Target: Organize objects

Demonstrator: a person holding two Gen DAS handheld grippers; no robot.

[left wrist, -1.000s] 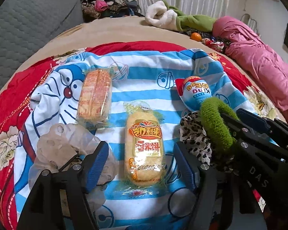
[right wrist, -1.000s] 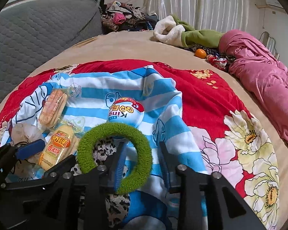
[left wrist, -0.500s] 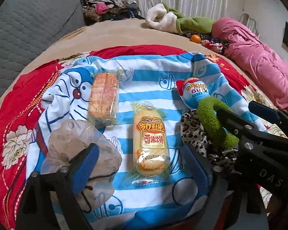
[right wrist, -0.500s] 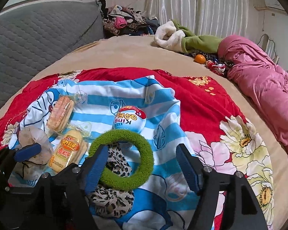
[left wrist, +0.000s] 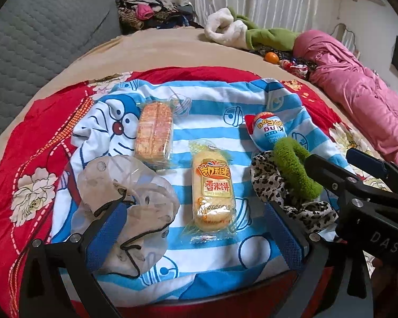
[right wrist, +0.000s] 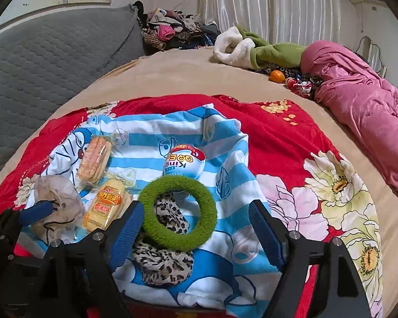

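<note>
On a blue-striped cartoon cloth (left wrist: pixel 212 106) lie an orange cracker pack (left wrist: pixel 154 135), a yellow rice-cracker pack (left wrist: pixel 213 188), a crumpled clear bag (left wrist: pixel 124 198), an egg-shaped toy pack (left wrist: pixel 269 132), and a green ring scrunchie (left wrist: pixel 294 169) resting on a leopard scrunchie (left wrist: pixel 265 180). My left gripper (left wrist: pixel 196 238) hovers just short of the yellow pack, its jaws opening and touching nothing. My right gripper (right wrist: pixel 196 233) is also opening. The green ring (right wrist: pixel 209 212) lies loose between its pads, on the leopard scrunchie (right wrist: pixel 161 262), with the egg (right wrist: pixel 184 163) beyond.
The cloth lies on a red floral blanket (right wrist: pixel 291 143) over a beige bed. A grey quilted headboard (right wrist: pixel 53 61) stands at the left. A pink quilt (right wrist: pixel 358 100), a white-green garment (right wrist: pixel 252 47), an orange (right wrist: pixel 276 75) and a clothes pile (right wrist: pixel 172 31) lie at the back.
Both pairs of jaws have spread wider. The right gripper let go of the green ring, which now rests on the leopard scrunchie. Both grippers drew back a little.
</note>
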